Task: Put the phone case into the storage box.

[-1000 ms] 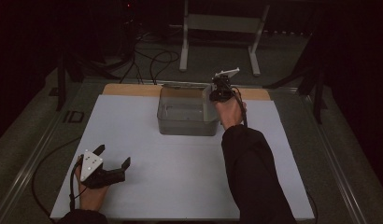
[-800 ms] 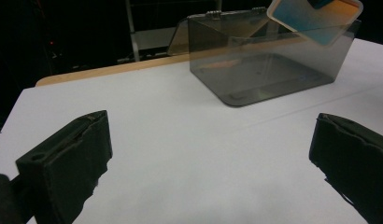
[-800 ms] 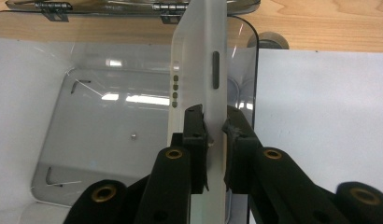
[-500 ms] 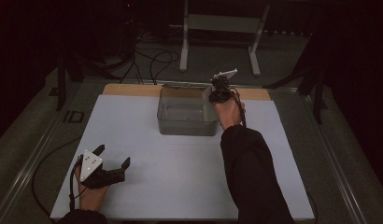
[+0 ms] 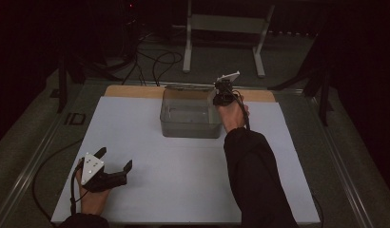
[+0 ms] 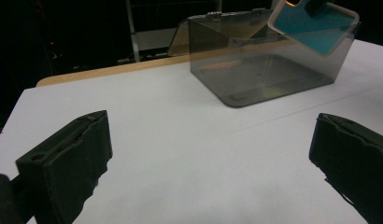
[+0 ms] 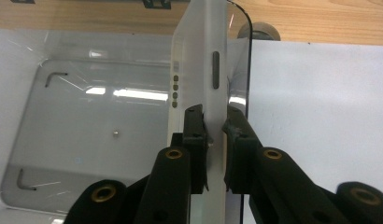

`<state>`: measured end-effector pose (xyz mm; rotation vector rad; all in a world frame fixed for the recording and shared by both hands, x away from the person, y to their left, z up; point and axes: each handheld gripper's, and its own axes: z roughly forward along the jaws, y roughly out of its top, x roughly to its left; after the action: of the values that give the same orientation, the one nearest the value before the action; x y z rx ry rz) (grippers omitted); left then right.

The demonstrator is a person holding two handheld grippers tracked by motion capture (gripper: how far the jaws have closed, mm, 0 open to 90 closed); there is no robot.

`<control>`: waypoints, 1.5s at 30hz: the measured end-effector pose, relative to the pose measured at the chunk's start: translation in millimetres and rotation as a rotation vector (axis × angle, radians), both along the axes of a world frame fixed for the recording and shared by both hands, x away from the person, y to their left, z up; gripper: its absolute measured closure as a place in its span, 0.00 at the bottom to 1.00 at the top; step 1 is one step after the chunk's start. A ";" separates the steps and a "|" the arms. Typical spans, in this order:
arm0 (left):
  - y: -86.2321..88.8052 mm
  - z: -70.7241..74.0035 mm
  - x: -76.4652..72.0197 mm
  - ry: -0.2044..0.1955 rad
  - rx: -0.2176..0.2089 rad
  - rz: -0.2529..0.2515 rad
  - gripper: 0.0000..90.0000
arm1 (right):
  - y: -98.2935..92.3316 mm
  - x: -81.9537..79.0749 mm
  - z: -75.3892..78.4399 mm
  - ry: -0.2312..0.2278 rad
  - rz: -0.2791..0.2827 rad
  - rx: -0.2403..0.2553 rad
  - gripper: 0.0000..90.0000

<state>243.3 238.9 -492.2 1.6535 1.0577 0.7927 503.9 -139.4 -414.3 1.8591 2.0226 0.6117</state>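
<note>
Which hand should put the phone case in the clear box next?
Probably the right. The right gripper is already shut on the phone case above the clear box. The left gripper sits open, far away near the table's front edge.

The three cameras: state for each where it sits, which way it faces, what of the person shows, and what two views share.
High view: above the person's side, facing forward and down on the table; both forearms, left gripper, right gripper.
Left gripper view: low over the table, facing the clear box; own jaws wide apart.
Right gripper view: above the box wall, looking down; jaws clamp a phone.
Shared: the box and phone appear in both gripper views.
</note>
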 end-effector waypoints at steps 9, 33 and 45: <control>0.4 0.0 -0.1 0.000 -0.001 0.002 0.00 | 0.0 1.5 -4.1 0.008 -0.007 0.000 0.91; 0.9 -0.6 0.1 0.005 -0.001 0.001 0.00 | 1.2 4.2 -12.2 0.021 -0.026 -0.021 0.90; 0.9 -0.5 0.0 0.004 -0.002 0.002 0.00 | 7.0 3.1 -13.3 0.023 -0.020 -0.032 0.91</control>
<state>243.3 239.8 -492.7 1.6537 1.0626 0.7891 506.9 -132.4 -427.5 1.8741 2.0133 0.5525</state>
